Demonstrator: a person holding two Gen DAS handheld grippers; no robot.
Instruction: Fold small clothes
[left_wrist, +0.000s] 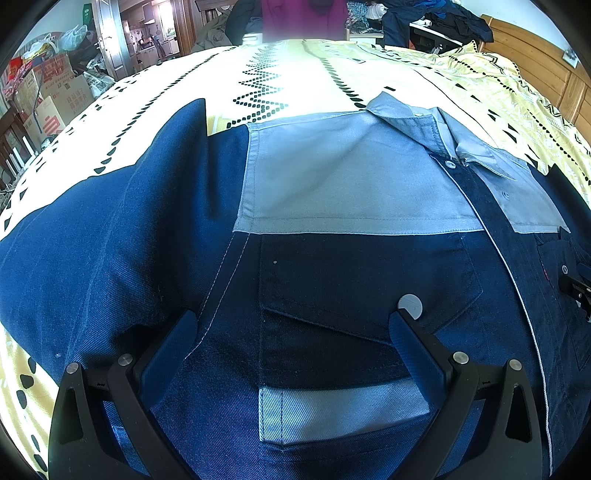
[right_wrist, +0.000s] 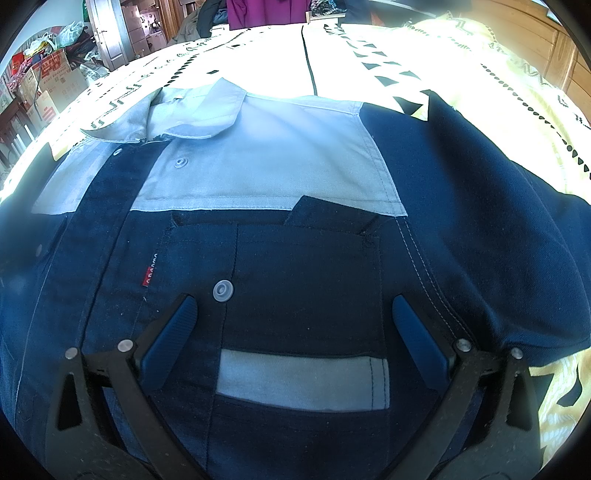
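A small red tag (right_wrist: 149, 271) sewn beside the chest pocket (right_wrist: 303, 280) carries white lettering, too small to read with certainty, and the cardboard boxes (left_wrist: 55, 96) stacked at the far left of the room bear red printed characters that are also not legible. The shirt (left_wrist: 332, 177), dark blue with pale grey shoulder panels and a grey collar (left_wrist: 417, 125), lies spread front-up on the bed (left_wrist: 295, 74), whose cover is cream and yellow with black patterns. The left tongs (left_wrist: 295, 325) are spread wide just over one chest pocket, whose flap (left_wrist: 354, 306) and round grey snap (left_wrist: 410, 306) sit between and beside the blue pads (left_wrist: 170, 354). The right tongs (right_wrist: 295, 310) are likewise spread wide over the other chest pocket, a grey snap (right_wrist: 223, 291) near the left fingertip; neither pair pinches any cloth.
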